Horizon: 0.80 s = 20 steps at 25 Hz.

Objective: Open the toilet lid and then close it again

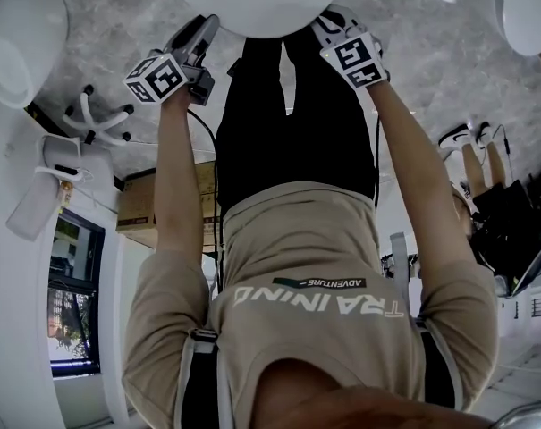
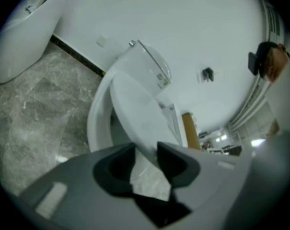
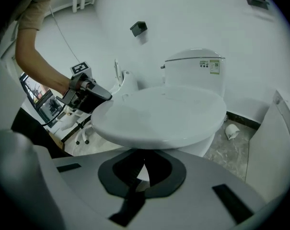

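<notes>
Two rim contacts, lifted toilet lid [image 3: 159, 114]: left gripper [image 2: 146, 151] jaws pinch edge; right gripper [image 3: 142, 161] jaws together beneath.

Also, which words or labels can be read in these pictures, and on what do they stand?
"TRAINING": shirt, upside down in the head view.
"ADVENTURE": dark patch on that shirt.
Stickers on the toilet tank: too small to read.

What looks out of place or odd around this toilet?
What looks like a paper roll lies on the floor beside the toilet, not on a holder. The lid is only part raised, which fits the task.
</notes>
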Available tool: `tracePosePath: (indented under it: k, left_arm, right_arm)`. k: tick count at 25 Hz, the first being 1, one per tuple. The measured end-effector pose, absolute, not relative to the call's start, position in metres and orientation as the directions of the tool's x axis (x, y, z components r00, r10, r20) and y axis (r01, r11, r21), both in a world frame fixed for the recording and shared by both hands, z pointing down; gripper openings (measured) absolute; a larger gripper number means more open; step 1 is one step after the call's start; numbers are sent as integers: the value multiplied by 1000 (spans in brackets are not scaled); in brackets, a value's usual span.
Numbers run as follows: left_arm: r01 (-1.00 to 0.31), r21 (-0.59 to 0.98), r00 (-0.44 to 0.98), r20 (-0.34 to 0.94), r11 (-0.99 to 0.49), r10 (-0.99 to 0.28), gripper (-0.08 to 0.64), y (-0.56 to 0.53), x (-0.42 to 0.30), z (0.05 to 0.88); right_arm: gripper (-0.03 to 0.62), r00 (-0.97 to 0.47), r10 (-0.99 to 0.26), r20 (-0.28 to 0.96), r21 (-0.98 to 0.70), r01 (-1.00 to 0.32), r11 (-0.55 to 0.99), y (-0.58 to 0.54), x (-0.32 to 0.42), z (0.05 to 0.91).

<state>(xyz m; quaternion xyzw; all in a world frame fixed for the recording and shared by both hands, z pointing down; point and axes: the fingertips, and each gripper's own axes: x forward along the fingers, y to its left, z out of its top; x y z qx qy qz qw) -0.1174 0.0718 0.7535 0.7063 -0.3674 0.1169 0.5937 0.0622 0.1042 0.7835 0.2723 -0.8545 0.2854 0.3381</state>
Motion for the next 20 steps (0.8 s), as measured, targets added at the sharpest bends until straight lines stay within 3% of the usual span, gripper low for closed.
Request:
tracePosePath:
  k: [11,16,20]
  left_arm:
    - [-534,845,779,475,-35,-408,144,50,-114,711]
    - [-595,789,783,527,-152,-331,31,63,-136,700]
    - [-609,772,778,535,-183,-330,18,51,-129,708]
  right_arm:
    - [14,-620,-351,702,-303,-706,640,72,70,742]
    - [14,-617,-352,704,-297,-705,644,64,57,722]
    - [14,-599,-364,713,-285,-723,630,54,54,714]
